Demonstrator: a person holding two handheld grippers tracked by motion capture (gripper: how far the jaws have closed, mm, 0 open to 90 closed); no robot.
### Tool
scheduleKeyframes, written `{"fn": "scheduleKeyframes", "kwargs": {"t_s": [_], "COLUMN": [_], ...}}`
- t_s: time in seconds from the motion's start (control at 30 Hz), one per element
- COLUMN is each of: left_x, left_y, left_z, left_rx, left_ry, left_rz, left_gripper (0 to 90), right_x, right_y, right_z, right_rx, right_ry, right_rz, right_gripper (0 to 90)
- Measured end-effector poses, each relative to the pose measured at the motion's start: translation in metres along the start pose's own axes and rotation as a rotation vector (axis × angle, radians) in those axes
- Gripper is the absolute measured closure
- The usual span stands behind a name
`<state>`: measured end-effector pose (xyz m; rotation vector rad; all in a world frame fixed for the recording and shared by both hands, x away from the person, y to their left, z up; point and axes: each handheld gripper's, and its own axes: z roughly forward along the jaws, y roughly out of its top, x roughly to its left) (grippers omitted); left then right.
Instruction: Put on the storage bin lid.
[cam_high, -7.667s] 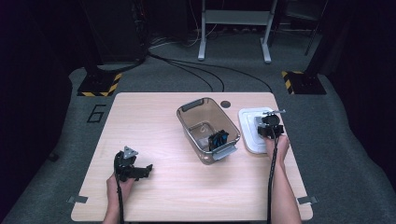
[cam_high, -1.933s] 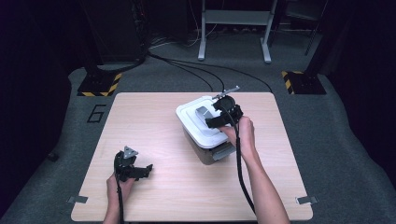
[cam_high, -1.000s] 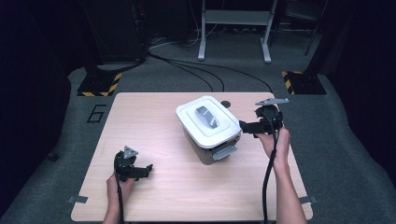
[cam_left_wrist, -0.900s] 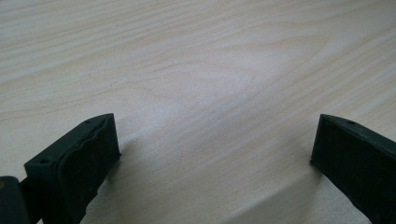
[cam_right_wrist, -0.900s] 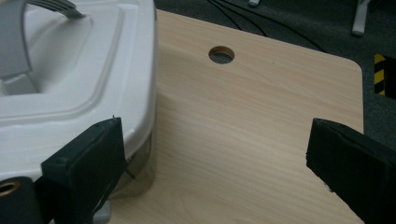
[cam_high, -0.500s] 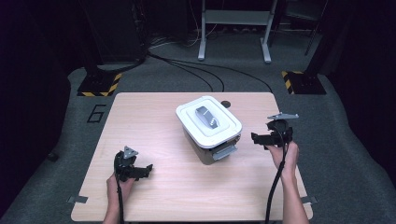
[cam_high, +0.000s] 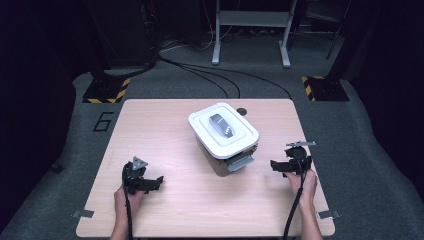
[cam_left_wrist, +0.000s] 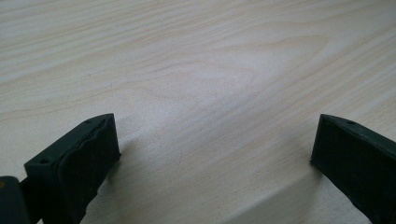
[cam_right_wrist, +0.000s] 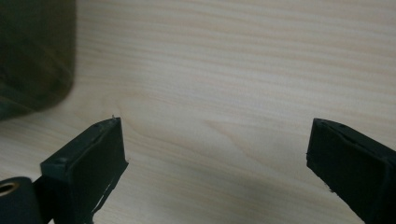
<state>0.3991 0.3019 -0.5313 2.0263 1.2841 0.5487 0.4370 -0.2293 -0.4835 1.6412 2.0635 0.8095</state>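
Note:
A clear storage box (cam_high: 220, 163) stands in the middle of the wooden table (cam_high: 165, 127), closed by a white lid (cam_high: 240, 139) with a grey handle (cam_high: 222, 125). A grey latch (cam_high: 240, 163) sticks out at its near side. My left gripper (cam_high: 157, 181) rests low at the front left, open with bare wood between its jaws (cam_left_wrist: 215, 154). My right gripper (cam_high: 274, 165) is at the front right, pointing left toward the box, open and holding nothing (cam_right_wrist: 215, 154). The box's dark wall (cam_right_wrist: 32, 56) shows at that view's upper left.
A small dark round hole (cam_high: 242, 111) sits in the table behind the box. Black cables (cam_high: 215, 80) and striped stand feet (cam_high: 104, 92) lie on the floor beyond the far edge. A metal stand (cam_high: 250, 30) is at the back.
The white lid went from beside the box onto it. My right gripper then let go, moved right and drew back toward the near edge. The left gripper has not moved.

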Motion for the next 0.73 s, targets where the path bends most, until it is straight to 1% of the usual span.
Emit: {"fn": "scheduleKeyframes", "kwargs": {"t_s": [0.17, 0.23, 0.27, 0.33, 0.37, 0.4, 0.43, 0.53, 0.6, 0.67, 0.73], "left_x": [0.0, 0.0, 0.0, 0.0, 0.0, 0.0, 0.0, 0.0, 0.0, 0.0, 0.0], "left_y": [0.0, 0.0, 0.0, 0.0, 0.0, 0.0, 0.0, 0.0, 0.0, 0.0, 0.0], "left_z": [0.0, 0.0, 0.0, 0.0, 0.0, 0.0, 0.0, 0.0, 0.0, 0.0, 0.0], "left_rx": [-0.001, 0.0, 0.0, -0.001, 0.0, 0.0, 0.0, -0.001, -0.001, 0.0, 0.0], "left_ry": [0.0, 0.0, 0.0, 0.0, 0.002, 0.002, 0.0, 0.0, 0.0, 0.001, 0.002], "left_rz": [-0.001, 0.0, 0.0, -0.001, 0.0, 0.0, -0.001, -0.001, -0.001, 0.0, 0.001], "left_gripper": [0.7, 0.7, 0.7, 0.8, 0.8, 0.7, 0.8, 0.7, 0.7, 0.7, 0.7], "right_x": [-0.002, -0.003, -0.002, -0.004, -0.003, -0.004, -0.004, -0.004, -0.006, -0.009, -0.009], "right_y": [-0.015, -0.021, -0.022, -0.027, -0.03, -0.031, -0.033, -0.037, -0.041, -0.048, -0.048], "right_z": [0.009, 0.011, 0.012, 0.015, 0.016, 0.017, 0.017, 0.017, 0.018, 0.018, 0.017], "right_rx": [0.025, 0.028, 0.028, 0.032, 0.038, 0.032, 0.019, -0.006, -0.045, -0.094, -0.092], "right_ry": [-0.015, -0.027, -0.03, -0.033, -0.037, -0.046, -0.054, -0.053, -0.048, -0.04, -0.042], "right_rz": [0.006, 0.001, 0.009, 0.001, 0.008, -0.005, -0.009, -0.004, -0.012, -0.033, -0.022], "right_gripper": [3.4, 3.3, 3.3, 3.3, 2.8, 2.8, 2.8, 1.2, 0.0, 0.0, 0.0]}}
